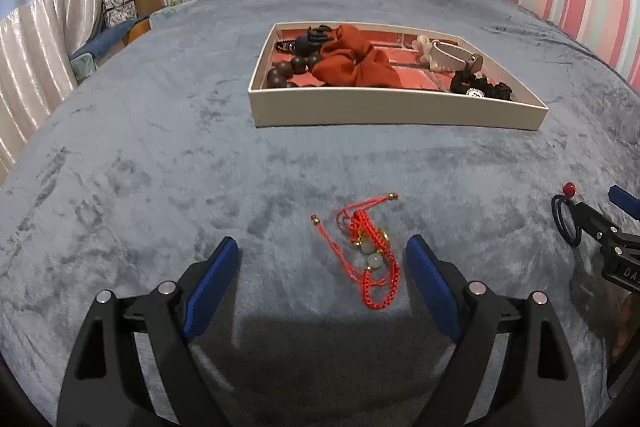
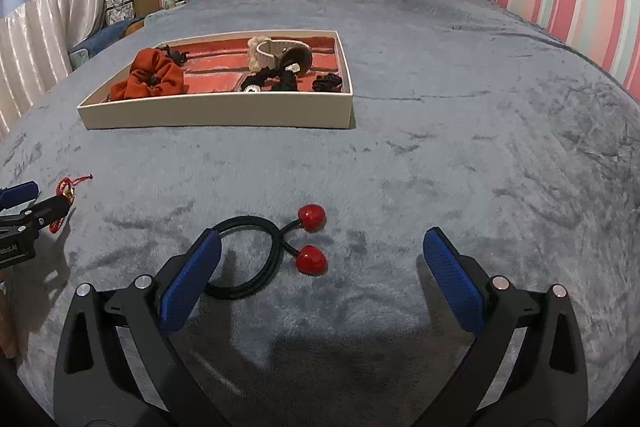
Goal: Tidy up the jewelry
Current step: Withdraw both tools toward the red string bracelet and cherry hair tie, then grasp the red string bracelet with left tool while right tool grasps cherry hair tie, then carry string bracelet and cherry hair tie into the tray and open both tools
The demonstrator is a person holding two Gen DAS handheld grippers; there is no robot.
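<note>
My left tongs (image 1: 322,259) gape wide over the grey bed blanket (image 1: 160,167), nothing gripped. The red cord bracelet (image 1: 368,251) with pale beads lies on the blanket between the blue pads, nearer the right pad (image 1: 432,287), not touching either as far as I can tell. My right tongs (image 2: 320,255) are also spread wide, empty. The black hair tie (image 2: 248,255) with two red balls lies between their pads; its loop passes behind the left pad (image 2: 192,279), contact unclear. The white tray (image 1: 396,111) sits further up the bed, well apart from both. It holds a rust scrunchie (image 1: 352,63), dark beads (image 1: 292,67), a black claw clip (image 1: 312,37), a pale strap (image 1: 452,55) and black scrunchies (image 1: 480,85).
</note>
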